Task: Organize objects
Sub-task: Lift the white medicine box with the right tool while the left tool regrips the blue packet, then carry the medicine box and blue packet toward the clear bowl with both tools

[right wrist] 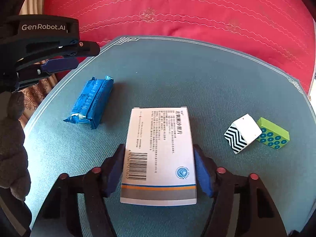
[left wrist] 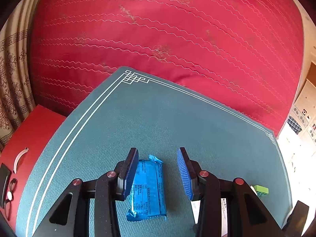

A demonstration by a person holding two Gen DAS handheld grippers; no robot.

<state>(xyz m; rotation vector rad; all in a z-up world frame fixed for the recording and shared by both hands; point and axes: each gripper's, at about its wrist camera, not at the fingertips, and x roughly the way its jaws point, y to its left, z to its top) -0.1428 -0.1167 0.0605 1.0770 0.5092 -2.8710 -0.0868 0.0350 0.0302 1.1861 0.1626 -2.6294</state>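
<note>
1. The red quilt (left wrist: 158, 29) of a bed fills the upper half of both views. In front of it lies the teal mat (right wrist: 177, 69), which carries all the things to organize.
2. The white box (right wrist: 160, 148) is the biggest thing on the mat, in the lower centre of the right wrist view. Its long axis runs straight away from the camera, along the fingers of the right claw (right wrist: 159, 169).
3. This is the relation that matters. The box lies between the two blue pads, and its long sides meet them, one pad on each side near the barcode end. The right claw looks closed on the box across its short width, so I judge that a lift can come next.
4. The blue packet (right wrist: 92, 100) lies in the left middle of that view, apart from the box and with its long axis slanted.
5. In the left wrist view the left claw (left wrist: 158, 158) is above this packet with its pads apart. It is open and holds nothing. The packet lies under the gap, nearer the left pad and lengthwise to the fingers.
6. The white block (right wrist: 243, 132) with black zigzag touches the green block (right wrist: 274, 133) at the right of the right wrist view, nearer the right hand.
</note>
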